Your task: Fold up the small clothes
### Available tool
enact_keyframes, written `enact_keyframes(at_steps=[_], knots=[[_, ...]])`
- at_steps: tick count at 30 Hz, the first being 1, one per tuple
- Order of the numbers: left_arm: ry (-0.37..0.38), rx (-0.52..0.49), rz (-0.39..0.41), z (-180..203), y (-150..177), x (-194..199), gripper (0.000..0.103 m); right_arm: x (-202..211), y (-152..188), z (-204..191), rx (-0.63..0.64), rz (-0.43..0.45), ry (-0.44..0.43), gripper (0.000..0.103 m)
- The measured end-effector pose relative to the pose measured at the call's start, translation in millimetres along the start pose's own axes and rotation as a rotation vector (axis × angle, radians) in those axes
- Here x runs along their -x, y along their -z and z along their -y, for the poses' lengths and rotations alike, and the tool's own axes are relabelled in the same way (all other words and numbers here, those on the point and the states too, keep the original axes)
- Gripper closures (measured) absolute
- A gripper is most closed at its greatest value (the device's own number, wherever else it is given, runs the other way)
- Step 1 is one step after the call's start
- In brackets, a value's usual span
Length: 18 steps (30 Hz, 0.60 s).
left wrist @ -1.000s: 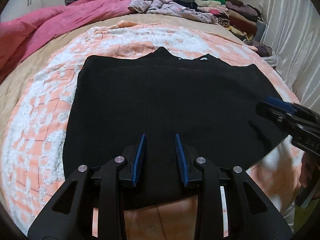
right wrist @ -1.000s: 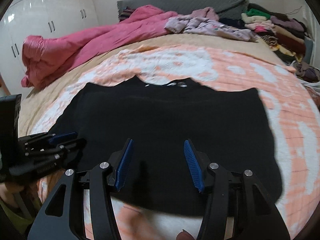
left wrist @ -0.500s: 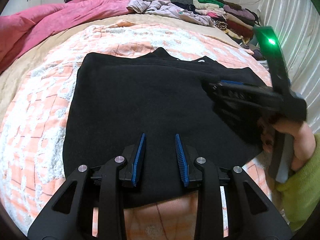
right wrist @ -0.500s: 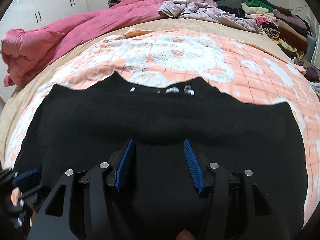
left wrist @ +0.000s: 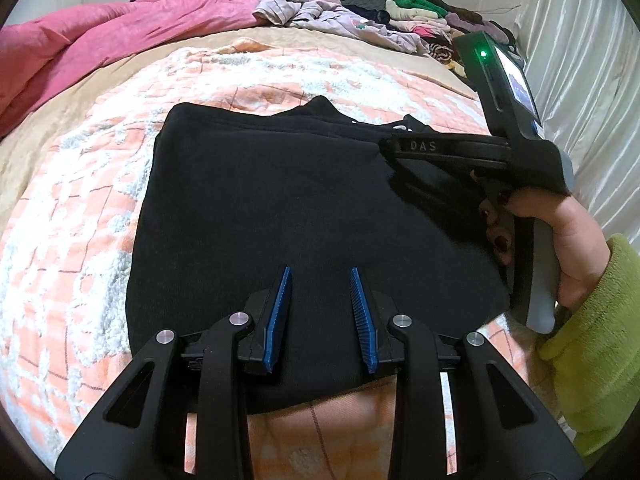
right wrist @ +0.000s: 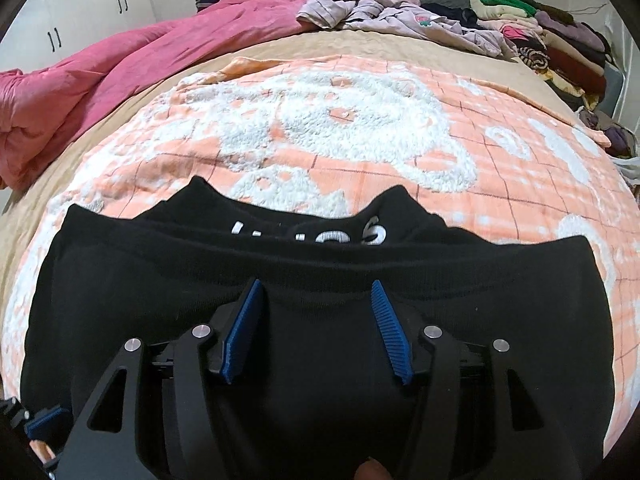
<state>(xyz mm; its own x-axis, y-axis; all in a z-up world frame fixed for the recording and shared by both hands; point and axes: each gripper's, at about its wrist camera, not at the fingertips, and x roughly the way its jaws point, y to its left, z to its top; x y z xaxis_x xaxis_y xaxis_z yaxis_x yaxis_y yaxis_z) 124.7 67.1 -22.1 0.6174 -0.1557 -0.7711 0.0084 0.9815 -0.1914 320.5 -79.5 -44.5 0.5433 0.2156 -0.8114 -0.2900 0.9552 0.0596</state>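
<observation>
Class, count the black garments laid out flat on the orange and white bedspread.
1: a black knit garment lies flat mid-bedspread, beneath both grippers. More dark clothes may sit hidden in the pile near the headboard.

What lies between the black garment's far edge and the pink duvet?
In the right wrist view, only orange-and-white blanket and tan sheet separate the black garment from the pink duvet.

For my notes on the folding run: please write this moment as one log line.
stage: before fold | black garment: flat on orange blanket | left hand-held gripper: open, over near hem | right hand-held gripper: open, jaws just opening, over far edge, nothing gripped
</observation>
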Motion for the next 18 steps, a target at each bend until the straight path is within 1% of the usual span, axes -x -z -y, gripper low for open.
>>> enact_keyframes(at_steps=[4, 7, 11, 13, 18], knots=[[0.006, 0.005, -0.008, -0.4, -0.3, 3.1, 0.080, 4.0, -2.4, 4.1, -0.017, 0.010, -0.019, 0.048], [0.008, 0.007, -0.015, -0.9, 0.1, 4.2, 0.080, 6.9, -2.7, 5.2, 0.001, 0.006, -0.003, 0.048], [0.010, 0.012, -0.020, -2.1, 1.0, 4.8, 0.080, 4.9, -5.9, 14.0, -0.031, -0.010, -0.002, 0.048], [0.009, 0.012, -0.022, -1.9, 1.3, 6.1, 0.080, 5.1, -6.3, 16.4, -0.032, -0.014, 0.021, 0.048], [0.009, 0.014, -0.025, -2.9, 2.6, 8.4, 0.080, 14.5, -3.5, 23.2, -0.028, 0.006, 0.034, 0.047]])
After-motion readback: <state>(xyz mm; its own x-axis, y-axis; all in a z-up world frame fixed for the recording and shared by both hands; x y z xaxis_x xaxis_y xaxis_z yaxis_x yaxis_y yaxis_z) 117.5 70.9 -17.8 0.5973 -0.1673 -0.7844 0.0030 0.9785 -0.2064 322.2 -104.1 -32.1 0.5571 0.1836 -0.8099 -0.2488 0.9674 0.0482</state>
